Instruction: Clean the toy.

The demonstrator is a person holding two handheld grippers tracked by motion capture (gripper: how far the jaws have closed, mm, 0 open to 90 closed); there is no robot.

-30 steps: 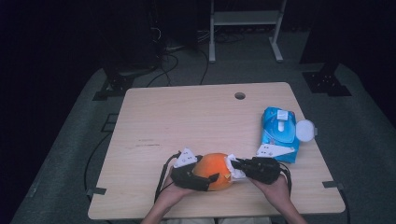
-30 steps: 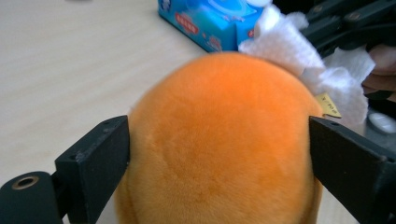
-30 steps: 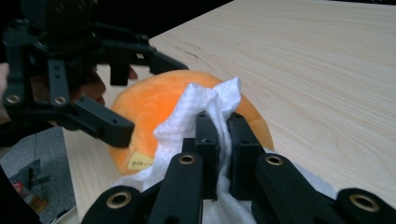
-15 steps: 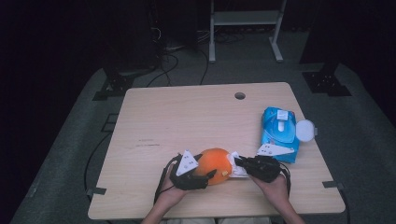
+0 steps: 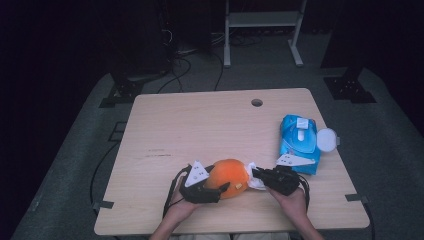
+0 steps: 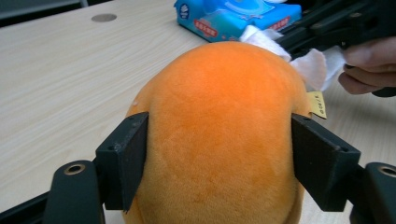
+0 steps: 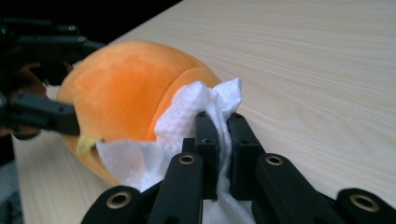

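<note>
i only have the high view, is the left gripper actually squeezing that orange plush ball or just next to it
Observer: Squeezing. In the left gripper view both jaws of the left gripper press the sides of the round orange plush ball.
Operator: what's the white bit on the right
Observer: A crumpled white paper wipe, pinched in the right gripper, whose jaws are shut on it.
Operator: wipe touching the ball
Observer: Yes, it lies against the ball's side.
</note>
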